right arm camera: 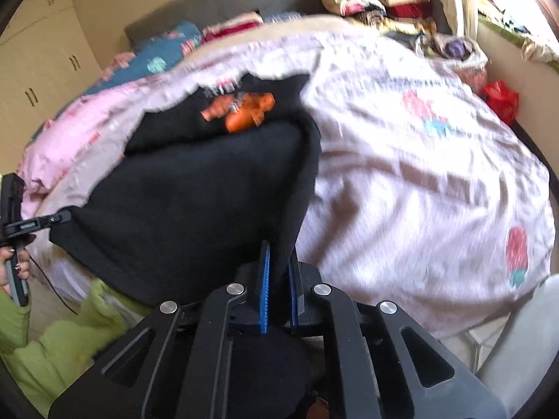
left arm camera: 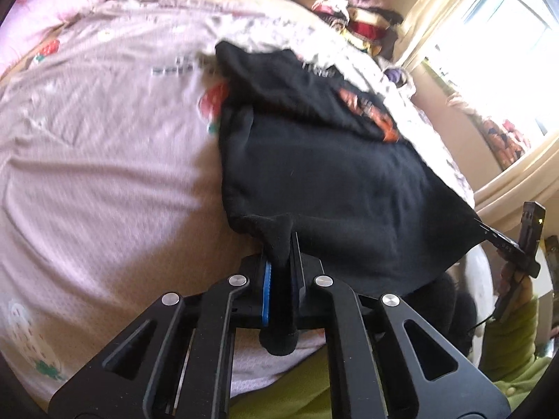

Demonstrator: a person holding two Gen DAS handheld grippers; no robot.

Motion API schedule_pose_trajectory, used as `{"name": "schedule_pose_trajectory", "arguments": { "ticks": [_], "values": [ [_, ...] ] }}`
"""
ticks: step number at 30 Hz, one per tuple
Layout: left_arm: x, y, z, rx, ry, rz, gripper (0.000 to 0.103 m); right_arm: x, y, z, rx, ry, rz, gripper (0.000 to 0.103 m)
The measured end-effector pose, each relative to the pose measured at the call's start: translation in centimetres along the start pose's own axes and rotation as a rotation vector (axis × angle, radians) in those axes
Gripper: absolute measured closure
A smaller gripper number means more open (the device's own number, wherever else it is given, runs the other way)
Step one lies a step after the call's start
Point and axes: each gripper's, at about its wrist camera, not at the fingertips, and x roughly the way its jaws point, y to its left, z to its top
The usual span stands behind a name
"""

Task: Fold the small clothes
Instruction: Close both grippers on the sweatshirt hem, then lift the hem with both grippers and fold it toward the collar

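Two black linkage grippers with blue-padded fingers are both clamped on the same garment, as far as I can see from my feeds. The left gripper [left arm camera: 279,269] pinches a bunched corner of the black cotton T-shirt with an orange chest print [left arm camera: 325,181] between its closed pads, a tuft of cloth hanging out below them. The right gripper [right arm camera: 279,279] squeezes the opposite corner of that shirt [right arm camera: 195,202] in the same way, fabric trapped between its blue pads.

Between the two grips the lower hem is stretched taut and raised, while the upper part lies folded on the bed with the orange print [right arm camera: 244,111] facing up. Pale lettering sits just above the print, too blurred for me to read.

The shirt rests on a pale pink quilted bedspread with strawberry motifs [left arm camera: 104,139]. Grey writing on the bedspread beside the shirt is smeared and unreadable.

Further out, a teal pillow with leaf patterns [right arm camera: 164,59] lies at the head of the bed, and a stack of folded clothes in mixed colours [right arm camera: 377,0] stands beyond the far corner. A red plastic bag [right arm camera: 499,99] sits by the wall; I cannot tell what is in it. Cream wardrobe doors [right arm camera: 38,70] fill the left side.
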Motion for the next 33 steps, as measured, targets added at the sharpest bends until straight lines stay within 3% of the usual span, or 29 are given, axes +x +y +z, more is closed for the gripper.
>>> {"name": "schedule_pose_trajectory", "arguments": {
  "ticks": [10, 16, 24, 33],
  "values": [
    [-1.7, 0.4, 1.7, -0.021, -0.085, -0.004, 0.101, -2.0, -0.8, 3.1, 0.085, -0.15, -0.011, 0.095],
    [-2.3, 0.2, 3.0, -0.019, -0.127, -0.019, 0.101, -2.1, -1.1, 4.6, 0.125, -0.183, -0.023, 0.095],
    [-2.0, -0.8, 5.2, 0.016, -0.184, 0.029, 0.101, -1.8, -0.6, 7.4, 0.13, -0.223, -0.047, 0.095],
    [-2.1, -0.4, 7.8, -0.016, -0.267, 0.038, 0.101, -0.7, 0.4, 11.0, 0.11, -0.238, -0.075, 0.095]
  ]
}}
